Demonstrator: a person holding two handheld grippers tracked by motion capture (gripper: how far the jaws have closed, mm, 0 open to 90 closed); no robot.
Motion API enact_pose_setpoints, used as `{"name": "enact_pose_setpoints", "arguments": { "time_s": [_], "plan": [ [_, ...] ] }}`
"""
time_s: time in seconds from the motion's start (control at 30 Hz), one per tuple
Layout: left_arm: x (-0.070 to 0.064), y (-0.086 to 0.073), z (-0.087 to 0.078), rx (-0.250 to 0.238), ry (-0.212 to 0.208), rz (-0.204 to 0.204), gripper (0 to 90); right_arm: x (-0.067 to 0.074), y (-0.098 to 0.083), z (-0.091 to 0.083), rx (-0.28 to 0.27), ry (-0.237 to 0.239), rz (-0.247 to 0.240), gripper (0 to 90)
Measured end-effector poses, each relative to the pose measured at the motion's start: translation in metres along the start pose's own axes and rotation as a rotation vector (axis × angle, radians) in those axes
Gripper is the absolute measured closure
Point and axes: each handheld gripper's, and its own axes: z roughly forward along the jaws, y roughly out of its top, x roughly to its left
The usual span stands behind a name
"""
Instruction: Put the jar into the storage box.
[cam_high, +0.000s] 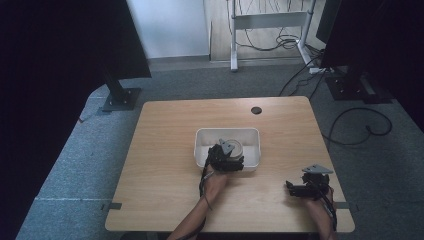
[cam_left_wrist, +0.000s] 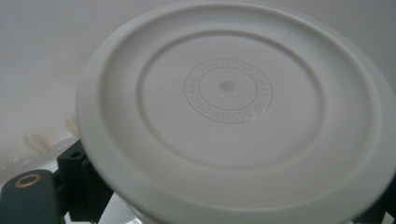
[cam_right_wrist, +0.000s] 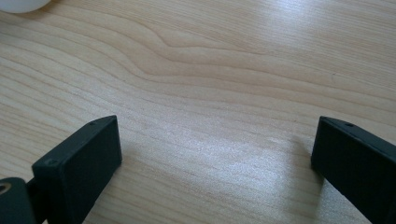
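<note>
A white round container with a flat lid (cam_left_wrist: 227, 88) bearing a ring of raised lettering sits very close between my left gripper's jaws. One black finger (cam_left_wrist: 77, 179) shows under the lid's rim at lower left, and the other peeks out at the bottom right corner. In the high view my left gripper (cam_high: 227, 154) reaches over the near wall of a white rectangular tub (cam_high: 252, 133), where the container (cam_high: 235, 146) is. My right gripper (cam_high: 292, 189) rests low over the table's front right, open, with bare wood between its fingers (cam_right_wrist: 79, 158).
The wooden table (cam_high: 165, 150) has a small dark cable hole (cam_high: 256, 110) near its far edge. Dark screens stand at the back left and back right, and cables lie on the grey floor. A white rounded edge (cam_right_wrist: 21, 4) shows at the right gripper view's top left.
</note>
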Motion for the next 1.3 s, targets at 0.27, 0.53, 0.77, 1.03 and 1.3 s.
{"name": "enact_pose_setpoints", "arguments": {
  "time_s": [0.27,0.53,0.77,1.03,1.3],
  "plan": [
    [0.003,0.002,0.001,0.013,-0.01,-0.017,10.1,0.0,0.0,0.0,0.0,0.0,0.0,1.2],
    [0.005,0.003,-0.002,-0.019,-0.042,-0.008,6.0,0.0,0.0,0.0,0.0,0.001,-0.001,1.2],
    [0.005,0.005,-0.007,-0.023,-0.052,-0.006,3.9,0.0,0.0,0.0,0.0,0.002,-0.001,1.3],
    [0.007,0.006,-0.017,-0.047,-0.066,0.001,3.8,0.0,0.0,0.0,0.0,0.002,-0.001,1.2],
    [0.006,0.009,-0.027,-0.057,-0.063,0.019,3.9,0.0,0.0,0.0,0.0,0.002,-0.002,1.3]
  ]
}}
